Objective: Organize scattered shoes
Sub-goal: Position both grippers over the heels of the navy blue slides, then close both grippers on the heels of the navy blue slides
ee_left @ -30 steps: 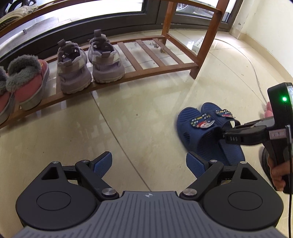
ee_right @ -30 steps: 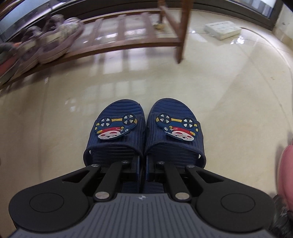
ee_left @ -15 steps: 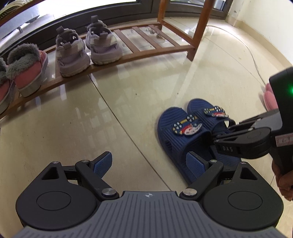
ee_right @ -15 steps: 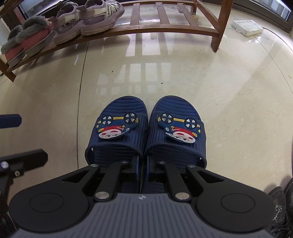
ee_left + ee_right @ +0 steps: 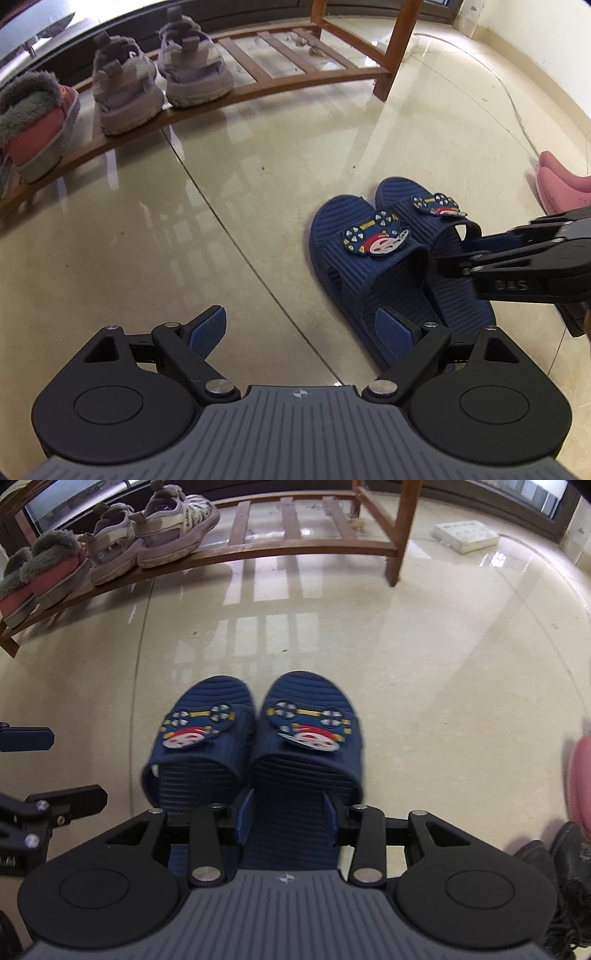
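On the shiny tile floor [image 5: 424, 672] just ahead of me sit the 2 navy slippers [image 5: 255, 746], side by side and touching, each with a cartoon car badge on its strap. My right gripper [image 5: 287, 818] has its fingers parted around the heel end of the right-hand slipper, blue pads spread about as wide as that sole; I cannot tell whether they touch it. My left gripper [image 5: 301, 332] hangs with its fingers wide apart and holding nothing, its right pad [image 5: 393, 334] over the heel of the nearer slipper. Beyond, the low wooden shoe rack [image 5: 295, 79] carries 2 mauve sneakers [image 5: 162, 79] and a pink fur-lined shoe [image 5: 35, 118] at its left part, its right slats bare. Pink shoes [image 5: 561, 184] lie near the far right edge.
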Action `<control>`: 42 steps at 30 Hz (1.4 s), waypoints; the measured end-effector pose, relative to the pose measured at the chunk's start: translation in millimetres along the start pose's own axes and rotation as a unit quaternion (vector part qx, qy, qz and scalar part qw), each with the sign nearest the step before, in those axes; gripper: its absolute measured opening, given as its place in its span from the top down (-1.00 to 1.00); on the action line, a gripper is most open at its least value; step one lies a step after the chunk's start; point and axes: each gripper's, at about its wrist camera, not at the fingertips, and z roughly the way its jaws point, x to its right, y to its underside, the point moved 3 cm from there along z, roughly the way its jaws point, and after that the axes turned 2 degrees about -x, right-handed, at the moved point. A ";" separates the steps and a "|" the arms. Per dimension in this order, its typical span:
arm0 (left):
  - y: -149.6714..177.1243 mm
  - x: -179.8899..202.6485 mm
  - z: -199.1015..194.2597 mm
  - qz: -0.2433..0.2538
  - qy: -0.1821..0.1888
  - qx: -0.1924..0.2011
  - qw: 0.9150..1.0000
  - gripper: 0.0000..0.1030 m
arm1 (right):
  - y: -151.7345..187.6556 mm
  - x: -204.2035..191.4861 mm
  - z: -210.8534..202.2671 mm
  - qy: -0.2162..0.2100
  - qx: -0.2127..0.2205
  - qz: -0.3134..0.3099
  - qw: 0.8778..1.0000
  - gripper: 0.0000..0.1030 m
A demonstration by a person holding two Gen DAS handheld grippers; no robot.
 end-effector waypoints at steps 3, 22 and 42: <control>0.8 2.6 10.7 0.000 0.000 -0.006 1.000 -0.74 | 3.5 10.2 3.7 0.008 0.002 0.000 1.000 0.12; -0.6 15.8 44.0 -0.013 0.016 -0.013 1.000 -0.66 | 15.6 29.0 15.8 -0.001 0.010 0.020 1.000 -0.06; -4.8 9.0 56.2 -0.065 0.071 -0.001 0.995 0.54 | 10.5 58.0 37.3 -0.051 0.013 0.043 0.998 0.65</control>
